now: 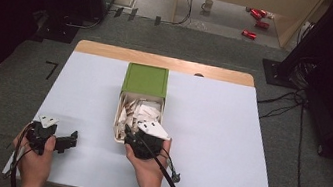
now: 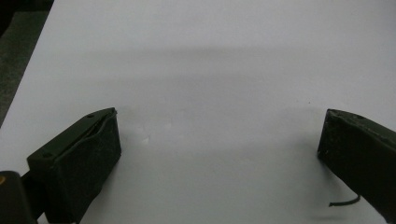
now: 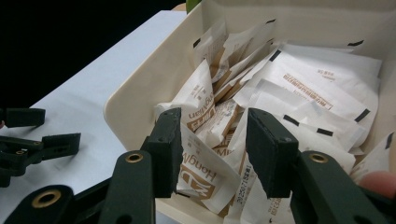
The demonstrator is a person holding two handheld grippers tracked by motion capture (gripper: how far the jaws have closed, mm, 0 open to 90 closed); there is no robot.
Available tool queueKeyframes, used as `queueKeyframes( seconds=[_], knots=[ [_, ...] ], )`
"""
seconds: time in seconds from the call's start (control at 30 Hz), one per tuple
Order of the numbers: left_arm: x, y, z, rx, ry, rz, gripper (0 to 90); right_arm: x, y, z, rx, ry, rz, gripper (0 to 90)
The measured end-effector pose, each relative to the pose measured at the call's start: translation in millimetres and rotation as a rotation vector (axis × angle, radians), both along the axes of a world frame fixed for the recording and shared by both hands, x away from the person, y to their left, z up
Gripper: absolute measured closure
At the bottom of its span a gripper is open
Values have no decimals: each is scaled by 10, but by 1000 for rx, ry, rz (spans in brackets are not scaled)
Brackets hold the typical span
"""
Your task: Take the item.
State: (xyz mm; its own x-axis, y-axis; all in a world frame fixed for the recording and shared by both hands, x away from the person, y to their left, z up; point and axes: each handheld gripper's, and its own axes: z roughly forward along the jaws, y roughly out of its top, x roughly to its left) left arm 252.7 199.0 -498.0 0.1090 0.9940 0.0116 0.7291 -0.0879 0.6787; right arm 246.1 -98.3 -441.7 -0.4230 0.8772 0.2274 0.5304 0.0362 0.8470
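The right gripper sits in the cream box, its half-closed fingers straddling one white sachet, not yet clamped. Close squarely on that sachet alone. The left gripper, fingers wide, idles over bare tabletop.

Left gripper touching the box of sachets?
Apart. The high view shows the left gripper near the table's left corner, with a bare stretch of white tabletop between it and the box.
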Motion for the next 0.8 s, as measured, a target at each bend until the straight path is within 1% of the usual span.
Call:
queueKeyframes(
  seconds=[0.23,0.47,0.53,0.73,0.8],
  knots=[
    [0,0,0,0,0,0,0,-18,23,-73,-7,24,23,630],
    [0,0,0,0,0,0,0,-54,20,-90,-14,28,33,808],
    [0,0,0,0,0,0,0,-61,16,-89,-6,32,41,860],
    [0,0,0,0,0,0,0,-72,-11,-51,21,21,46,884],
    [0,0,0,0,0,0,0,-75,-26,-29,27,13,39,887]
  ],
)
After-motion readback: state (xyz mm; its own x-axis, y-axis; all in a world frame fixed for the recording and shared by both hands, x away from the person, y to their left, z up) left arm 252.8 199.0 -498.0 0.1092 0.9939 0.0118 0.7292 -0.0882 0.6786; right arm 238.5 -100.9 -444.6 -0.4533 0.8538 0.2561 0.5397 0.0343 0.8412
